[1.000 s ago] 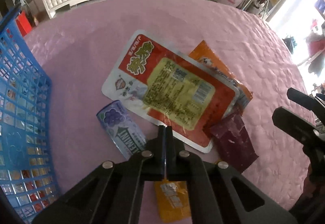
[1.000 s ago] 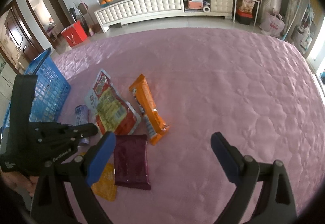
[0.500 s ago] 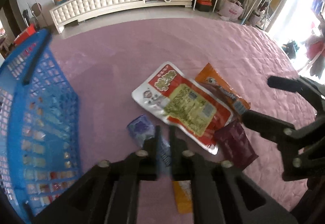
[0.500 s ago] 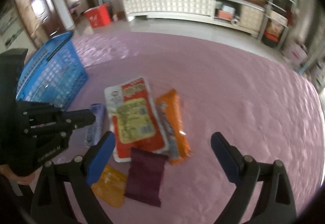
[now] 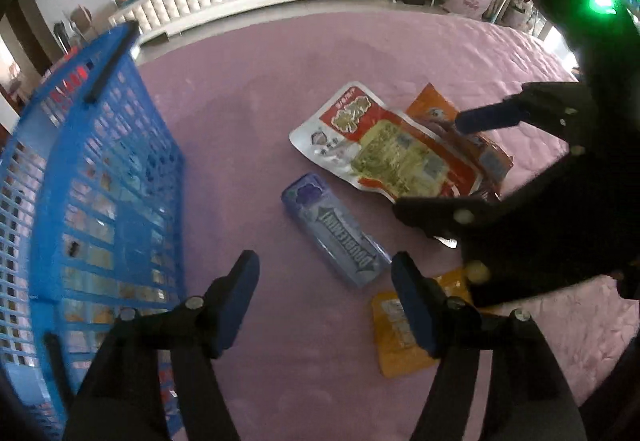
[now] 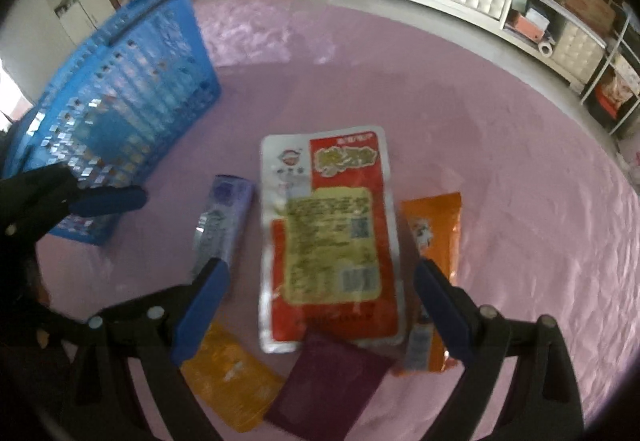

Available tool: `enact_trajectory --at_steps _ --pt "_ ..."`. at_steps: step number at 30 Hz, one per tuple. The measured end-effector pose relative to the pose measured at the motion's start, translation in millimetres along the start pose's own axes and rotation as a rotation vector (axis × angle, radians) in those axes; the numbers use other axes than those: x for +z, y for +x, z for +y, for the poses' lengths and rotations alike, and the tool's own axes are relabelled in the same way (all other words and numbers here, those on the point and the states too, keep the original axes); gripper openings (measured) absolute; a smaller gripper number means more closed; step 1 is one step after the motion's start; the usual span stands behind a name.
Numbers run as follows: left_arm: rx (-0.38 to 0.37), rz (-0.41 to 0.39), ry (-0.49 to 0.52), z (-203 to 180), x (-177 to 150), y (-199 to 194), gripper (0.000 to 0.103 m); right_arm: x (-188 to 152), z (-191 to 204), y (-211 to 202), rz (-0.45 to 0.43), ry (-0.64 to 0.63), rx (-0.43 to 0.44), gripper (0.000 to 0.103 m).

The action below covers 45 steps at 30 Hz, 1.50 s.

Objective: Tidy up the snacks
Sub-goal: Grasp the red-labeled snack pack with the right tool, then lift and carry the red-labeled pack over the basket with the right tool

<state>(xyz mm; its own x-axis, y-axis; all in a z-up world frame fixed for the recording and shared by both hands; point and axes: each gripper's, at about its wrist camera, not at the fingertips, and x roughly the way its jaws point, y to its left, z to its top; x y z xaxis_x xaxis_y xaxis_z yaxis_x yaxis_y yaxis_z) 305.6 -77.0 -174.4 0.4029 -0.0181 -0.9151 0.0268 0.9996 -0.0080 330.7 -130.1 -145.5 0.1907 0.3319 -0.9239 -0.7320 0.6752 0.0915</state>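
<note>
Five snacks lie loose on the pink bed (image 5: 280, 81), right next to the blue basket (image 5: 100, 181), which seems to be where they're headed. The big red pouch (image 6: 332, 233) sits in the middle, overlapping the orange pack (image 6: 436, 229) on one side. The purple gum box (image 5: 334, 229) is just beside it on the other, with the yellow packet (image 6: 228, 377) and the maroon packet (image 6: 332, 381) at the near end.

The left claw (image 5: 324, 301) is opening with nothing between its pads, hovering near the gum box. The right claw (image 6: 320, 313) hangs wide open and empty over the red pouch's near end.

Handling guess: the pouch looks like flat, glossy vacuum-sealed film, light and floppy, and probably slippery. Squeezing across its width would likely just buckle it. Better bet is pinching a sealed edge or corner, maybe the white border at the near end, which overlaps the maroon packet. It will droop once lifted, so it could drag the orange pack along. The gum box looks stiff and small, easy across its narrow sides.
</note>
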Motion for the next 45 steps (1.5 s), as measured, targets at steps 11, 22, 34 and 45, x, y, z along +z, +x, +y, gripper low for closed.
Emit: enact_trajectory --at_steps 11,22,34,45 --pt "-0.023 0.056 -0.049 2.1 4.6 21.8 0.067 20.7 9.7 35.4 0.086 -0.084 -0.056 0.098" --pt "-0.042 0.061 -0.085 18.0 -19.1 22.5 0.068 6.8 22.5 26.0 0.013 -0.064 -0.064 0.078" --pt "-0.069 0.051 -0.125 42.0 -30.2 12.7 0.068 -14.9 -5.2 8.7 -0.032 0.106 0.015 0.041" --pt "-0.055 0.047 -0.143 34.4 -11.2 12.7 0.068 -26.6 -10.3 -30.6 -0.151 0.189 0.001 0.032"
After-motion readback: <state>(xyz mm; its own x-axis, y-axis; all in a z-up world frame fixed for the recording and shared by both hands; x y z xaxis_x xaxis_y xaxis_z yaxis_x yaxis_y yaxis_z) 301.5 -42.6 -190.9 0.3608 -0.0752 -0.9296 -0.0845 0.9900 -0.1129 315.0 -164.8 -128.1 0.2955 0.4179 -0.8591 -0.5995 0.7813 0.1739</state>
